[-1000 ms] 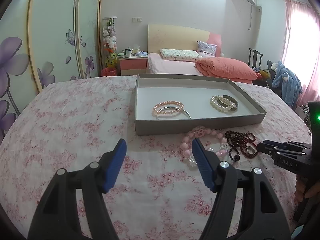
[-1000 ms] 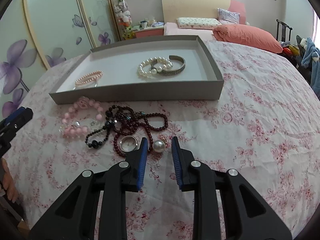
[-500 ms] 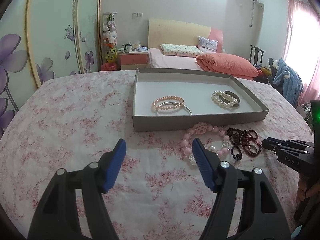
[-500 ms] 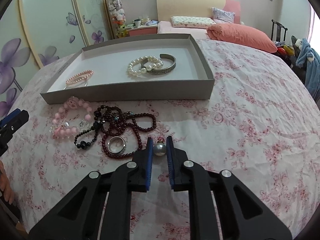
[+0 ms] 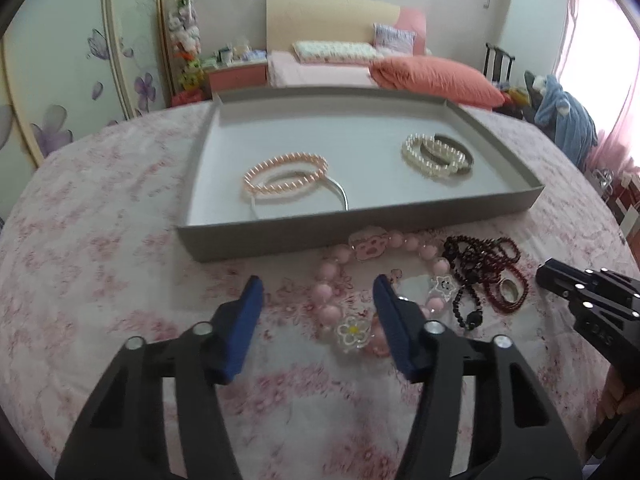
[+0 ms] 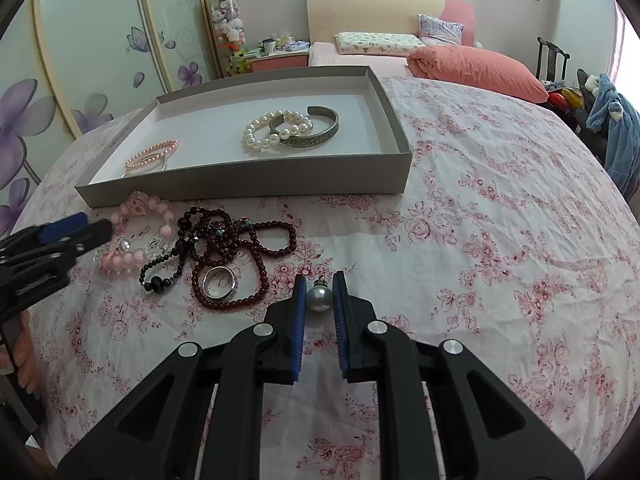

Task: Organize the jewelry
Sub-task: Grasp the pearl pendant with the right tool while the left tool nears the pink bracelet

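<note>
Jewelry: split between the grey tray [image 6: 248,190] and the flowered cloth [image 6: 500,240] in front of it; four pieces are sorted, the rest lie in a loose pile just outside the tray's near wall.
Tray contents: pink pearl bracelet [image 5: 285,176] lying over a thin silver bangle [image 5: 340,196] at one end, white pearl bracelet [image 6: 276,128] hooked through a dark engraved cuff [image 6: 316,130] at the other. Looks like pairs are kept apart so they don't tangle.
Pearl pendant [image 6: 319,299]: sits on the cloth off to the side of the pile, so it can be picked without dragging anything else.
Right gripper [image 6: 319,300]: fingers narrowed down on the pearl pendant, blue pads against both sides. I'd say that's the grab before it goes into the tray.
Left gripper [image 5: 318,304]: jaws about half open and closing, over the chunky pink bead bracelet [image 5: 332,292]; its near beads and flower charm lie between the pads, but nothing is pinched yet.
Dark bead tangle [image 6: 236,248]: red and black strands knotted together with a silver ring [image 6: 218,280] lying on them. Probably the fiddly part, since one tug could pull the lot.
Progress guess: roughly halfway.
</note>
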